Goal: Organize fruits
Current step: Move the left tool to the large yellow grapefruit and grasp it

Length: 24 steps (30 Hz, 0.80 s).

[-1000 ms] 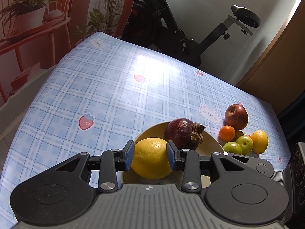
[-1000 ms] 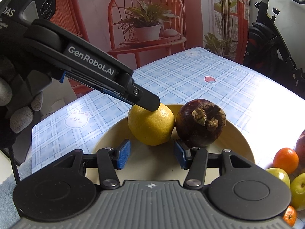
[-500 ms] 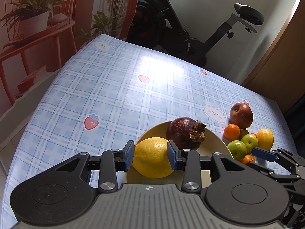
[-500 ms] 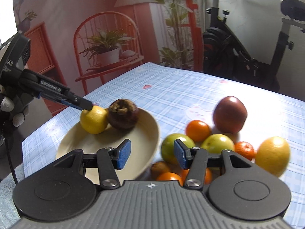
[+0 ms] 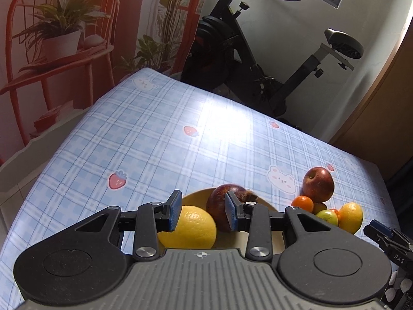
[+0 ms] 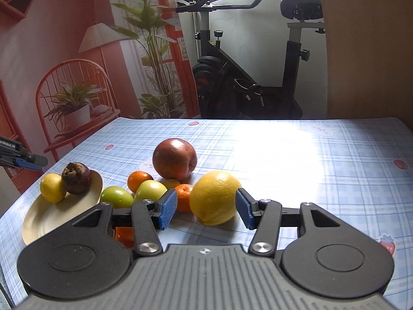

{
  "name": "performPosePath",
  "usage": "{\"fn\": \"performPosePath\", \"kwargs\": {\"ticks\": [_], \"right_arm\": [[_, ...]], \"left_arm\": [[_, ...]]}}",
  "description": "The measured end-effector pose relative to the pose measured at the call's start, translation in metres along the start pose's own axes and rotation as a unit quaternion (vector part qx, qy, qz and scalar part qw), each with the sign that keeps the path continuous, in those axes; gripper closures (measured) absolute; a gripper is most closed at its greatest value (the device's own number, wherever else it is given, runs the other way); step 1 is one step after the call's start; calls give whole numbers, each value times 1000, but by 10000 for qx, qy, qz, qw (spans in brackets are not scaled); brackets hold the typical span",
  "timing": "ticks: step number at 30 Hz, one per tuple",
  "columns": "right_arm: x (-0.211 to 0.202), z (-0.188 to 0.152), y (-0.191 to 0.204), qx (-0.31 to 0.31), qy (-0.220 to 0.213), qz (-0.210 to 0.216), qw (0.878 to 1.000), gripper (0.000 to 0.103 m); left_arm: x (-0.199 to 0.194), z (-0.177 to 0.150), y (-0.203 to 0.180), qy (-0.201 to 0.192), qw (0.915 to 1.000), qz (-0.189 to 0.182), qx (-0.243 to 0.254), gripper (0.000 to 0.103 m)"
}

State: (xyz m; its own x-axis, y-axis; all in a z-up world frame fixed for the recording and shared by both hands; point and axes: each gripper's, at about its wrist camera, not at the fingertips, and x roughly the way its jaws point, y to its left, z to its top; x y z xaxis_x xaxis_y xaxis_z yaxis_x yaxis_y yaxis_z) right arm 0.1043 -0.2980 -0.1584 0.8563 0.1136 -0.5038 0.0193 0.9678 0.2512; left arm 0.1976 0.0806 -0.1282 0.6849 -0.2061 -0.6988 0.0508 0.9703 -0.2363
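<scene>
- Fruits: one lemon (image 6: 53, 187) and a mangosteen (image 6: 77, 178) sit in the yellow bowl (image 6: 49, 217); the rest cluster on the tabletop (image 6: 322, 160).
- Left gripper (image 5: 202, 214): jaws closing, nothing pinched, above that lemon.
- Right gripper (image 6: 206, 210): jaws parted around a second lemon (image 6: 215, 197), not gripping.

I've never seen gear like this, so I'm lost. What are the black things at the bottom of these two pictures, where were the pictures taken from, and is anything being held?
A person holds a pair of tongs in each hand, and each pair has a camera looking along its two fingers. One picture comes from the left tongs, the other from the right tongs. On the checked tablecloth, a cream plate holds a small lemon and a mangosteen. Beside it lie a red apple, green fruits, tangerines and a large lemon. Both tongs are open and hold nothing. The right tongs straddle the large lemon, which rests on the cloth.
</scene>
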Motion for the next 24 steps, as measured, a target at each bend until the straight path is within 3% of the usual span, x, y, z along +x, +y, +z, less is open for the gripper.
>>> {"fn": "performPosePath", "kwargs": {"ticks": [8,17,24], "right_arm": [[8,-10,-12,-171,202,6,9997,49],[24,-20,-8,-660,365,136,9971,49],[35,-19,-1,-942,422,230,9944,49]], "left_arm": [[8,15,-77,-48,9971,-520,551,64],[62,4,-180,521,9822,-1339,1207,64],[97,-12,-227,960,9702,-1597,1549,64]]}}
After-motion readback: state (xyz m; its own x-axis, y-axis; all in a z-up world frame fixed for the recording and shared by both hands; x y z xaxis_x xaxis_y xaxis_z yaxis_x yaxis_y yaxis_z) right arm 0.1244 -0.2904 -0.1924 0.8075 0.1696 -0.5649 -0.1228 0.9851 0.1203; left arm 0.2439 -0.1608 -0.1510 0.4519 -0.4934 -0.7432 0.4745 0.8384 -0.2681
